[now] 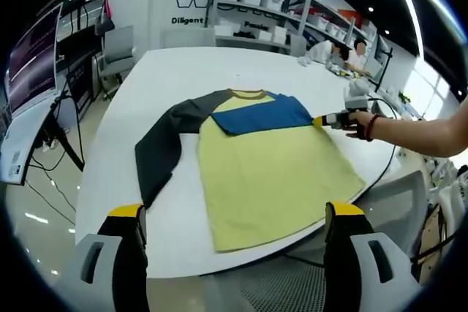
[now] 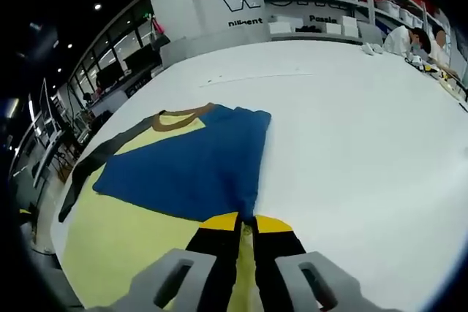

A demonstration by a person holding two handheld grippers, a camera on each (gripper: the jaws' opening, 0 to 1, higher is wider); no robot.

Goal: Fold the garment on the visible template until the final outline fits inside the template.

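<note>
While left tool point(image 1: 232, 221) gapes empty, right tool point(image 2: 247, 222) pinches blue sleeve point(image 2: 190, 169).

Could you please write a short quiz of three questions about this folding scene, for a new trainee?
1. True or false: the dark sleeve is already folded onto the yellow body.
2. Which part does the right gripper pinch? A) the blue sleeve B) the collar C) the bottom hem
3. Fill in: the left gripper hovers with its jaws ____.

Key: 1. False, it lies spread out on the white table. 2. A. 3. open.
</note>
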